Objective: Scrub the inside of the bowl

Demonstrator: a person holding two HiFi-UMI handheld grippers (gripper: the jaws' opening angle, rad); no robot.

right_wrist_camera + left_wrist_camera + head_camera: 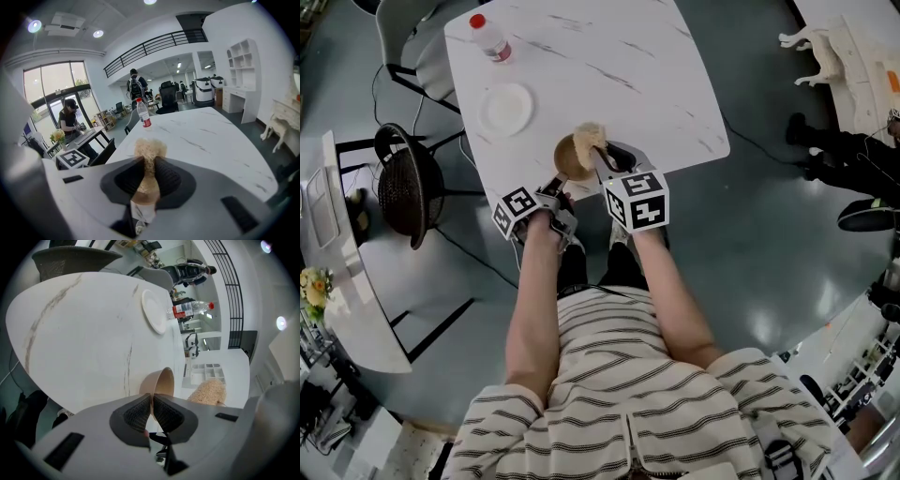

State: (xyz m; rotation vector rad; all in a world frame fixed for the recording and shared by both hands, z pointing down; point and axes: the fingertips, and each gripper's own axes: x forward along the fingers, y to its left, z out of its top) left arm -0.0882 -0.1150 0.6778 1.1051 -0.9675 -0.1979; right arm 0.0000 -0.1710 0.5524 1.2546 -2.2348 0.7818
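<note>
The left gripper (152, 411) pinches the rim of the bowl (568, 159) at the near edge of the table (619, 66). The right gripper (147, 180) clamps a loofah scrubber (149, 150) just over the bowl. Best to keep the rim grip firm, press the loofah inside and circle the wall

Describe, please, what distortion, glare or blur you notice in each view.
Head view: fisheye bows the marble table, glare patches on the floor. Left gripper view: dark vignetted corners, bowl sharp. Right gripper view: ceiling light flares, scrubber softly blurred.
</note>
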